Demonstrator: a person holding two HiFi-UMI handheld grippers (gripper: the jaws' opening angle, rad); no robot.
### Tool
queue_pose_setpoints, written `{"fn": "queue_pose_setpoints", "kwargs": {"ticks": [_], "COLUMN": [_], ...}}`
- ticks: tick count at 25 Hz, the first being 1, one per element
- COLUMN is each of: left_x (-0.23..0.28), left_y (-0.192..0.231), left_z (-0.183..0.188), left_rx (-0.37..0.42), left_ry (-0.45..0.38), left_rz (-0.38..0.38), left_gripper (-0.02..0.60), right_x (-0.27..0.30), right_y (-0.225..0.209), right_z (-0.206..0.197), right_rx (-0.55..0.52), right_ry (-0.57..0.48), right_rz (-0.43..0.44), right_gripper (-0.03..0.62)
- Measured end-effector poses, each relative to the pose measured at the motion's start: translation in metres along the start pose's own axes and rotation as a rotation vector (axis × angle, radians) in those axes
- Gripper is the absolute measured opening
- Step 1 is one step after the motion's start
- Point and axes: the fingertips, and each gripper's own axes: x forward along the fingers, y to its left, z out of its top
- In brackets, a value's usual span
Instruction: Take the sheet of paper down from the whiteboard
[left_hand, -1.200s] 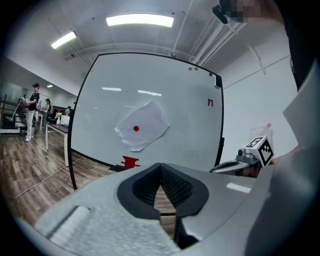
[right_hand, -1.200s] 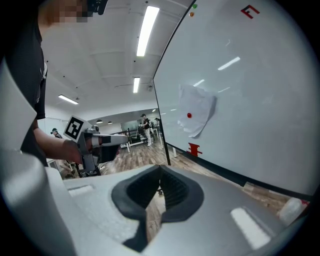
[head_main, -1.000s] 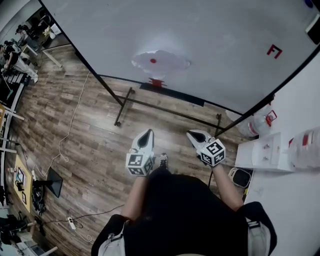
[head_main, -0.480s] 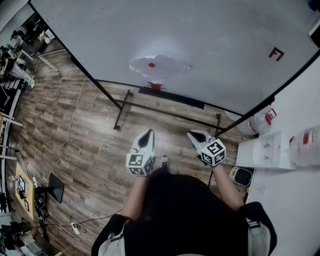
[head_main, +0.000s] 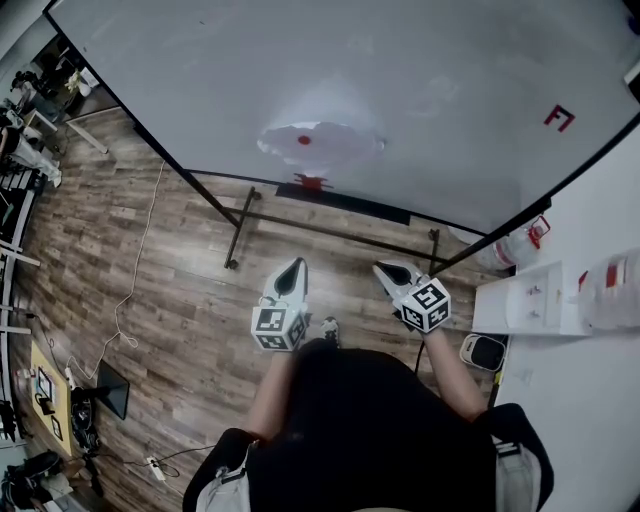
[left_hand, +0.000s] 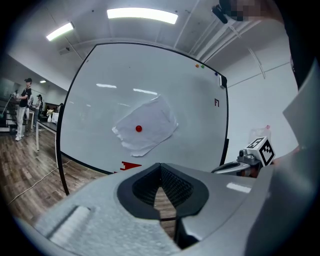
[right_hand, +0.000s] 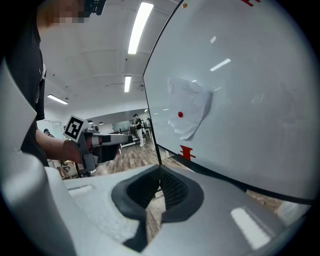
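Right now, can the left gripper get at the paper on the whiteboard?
Probably not from here. The left gripper hangs short of the whiteboard, jaws shut, with floor between them. Nothing blocks the way to the sheet of paper, held by a red magnet, so a step forward should do.

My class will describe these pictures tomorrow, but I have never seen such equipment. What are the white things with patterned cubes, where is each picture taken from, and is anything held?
A person, not a robot, stands on a wooden floor with a hand-worked grasping tool in each hand: the left tool and the right tool. The patterned cubes are part of them. The head view looks steeply down from the person's head; the other two come from cameras riding on each tool, looking along its jaws. Both tools are shut and hold nothing. Ahead stands a whiteboard with a crumpled sheet of paper on it, a red dot at its middle. Neither tool touches it.
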Motion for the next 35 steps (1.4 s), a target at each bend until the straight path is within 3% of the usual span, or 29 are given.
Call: {"fn": "queue_pose_setpoints", "kwargs": {"ticks": [27,35], "left_x": [0.06,0.061], "left_y": [0.073,0.098], "left_z": [0.013,0.004], "left_rx": [0.009,-0.022], "left_ry": [0.003,0.007], "left_rz": [-0.134,-0.131], "left_gripper": [0.011,0.011], "right_x": [0.069,0.085], "right_y": [-0.017,-0.009], "right_z": [0.015,0.015], "right_rx": [0.02,0.007], "right_ry": [0.016,0.038], "right_rz": [-0.121,-0.129], "right_gripper": [0.005,0.004]}}
